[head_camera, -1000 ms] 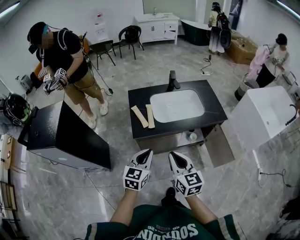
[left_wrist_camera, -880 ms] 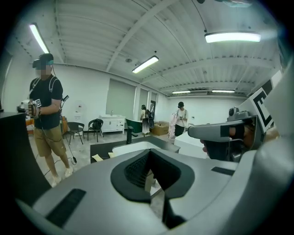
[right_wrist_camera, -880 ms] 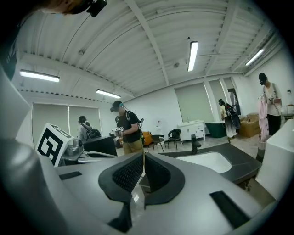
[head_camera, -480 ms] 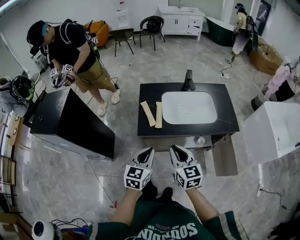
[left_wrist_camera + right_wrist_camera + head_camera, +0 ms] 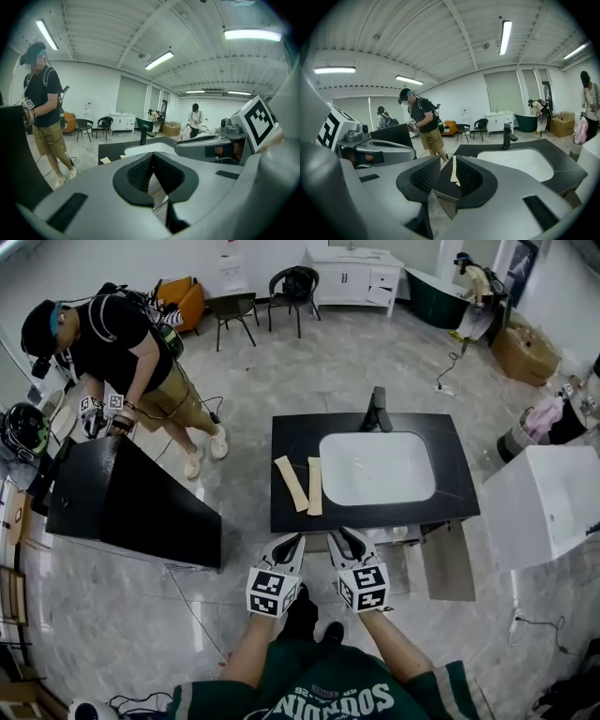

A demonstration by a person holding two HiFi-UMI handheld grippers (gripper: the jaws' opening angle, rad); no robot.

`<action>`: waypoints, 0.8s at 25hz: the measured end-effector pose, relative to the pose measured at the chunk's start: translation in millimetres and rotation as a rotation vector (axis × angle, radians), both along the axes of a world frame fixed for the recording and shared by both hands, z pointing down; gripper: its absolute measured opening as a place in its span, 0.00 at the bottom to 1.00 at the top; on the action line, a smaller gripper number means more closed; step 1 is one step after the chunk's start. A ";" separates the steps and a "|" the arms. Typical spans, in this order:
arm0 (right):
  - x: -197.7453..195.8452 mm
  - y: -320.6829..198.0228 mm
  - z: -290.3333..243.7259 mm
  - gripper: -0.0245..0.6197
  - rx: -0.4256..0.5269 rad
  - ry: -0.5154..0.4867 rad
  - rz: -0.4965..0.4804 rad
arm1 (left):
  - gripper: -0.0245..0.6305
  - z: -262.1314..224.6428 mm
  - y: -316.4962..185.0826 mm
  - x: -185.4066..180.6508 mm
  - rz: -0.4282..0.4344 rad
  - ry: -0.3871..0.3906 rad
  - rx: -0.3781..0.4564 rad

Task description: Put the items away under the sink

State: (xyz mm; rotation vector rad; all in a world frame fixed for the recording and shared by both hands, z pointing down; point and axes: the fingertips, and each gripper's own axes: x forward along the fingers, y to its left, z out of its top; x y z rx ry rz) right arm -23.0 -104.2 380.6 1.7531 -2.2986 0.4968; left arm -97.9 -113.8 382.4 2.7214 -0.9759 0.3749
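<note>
— How do the tongs stand?

— The left gripper and the right gripper hover side by side just off the near edge of the black counter, both pointing toward it. Each has its jaws a little apart, with nothing between them. Through the right one's gap the counter top shows.

— And the things to put away?

— Two pale strips lie flat on the counter, left of the white basin. One is slanted, the other runs straight, and their near ends almost meet.

— Under the counter?

— A grey panel stands open at the counter's near right corner. Some small things sit below the front edge, too small to tell.

— Farther out?

— A black faucet stands at the counter's far edge, behind the basin. Well to the counter's left, another person holding grippers bends over a black cabinet.
</note>
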 end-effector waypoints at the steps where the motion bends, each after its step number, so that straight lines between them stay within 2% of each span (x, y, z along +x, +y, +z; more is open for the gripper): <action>1: -0.9 -8.7 6.0 0.20 -0.014 0.002 0.006 | 0.05 3.7 -9.2 0.2 0.009 -0.002 -0.003; 9: -7.1 -79.0 41.4 0.20 -0.095 0.016 0.052 | 0.05 23.4 -74.7 -7.3 0.049 -0.011 -0.033; 14: -7.0 -114.9 69.3 0.25 -0.146 0.036 0.077 | 0.05 43.3 -92.5 -15.0 0.076 -0.017 -0.069; 20: -5.4 -144.9 125.7 0.28 -0.272 0.038 0.090 | 0.05 66.3 -105.1 -28.7 0.073 -0.015 -0.123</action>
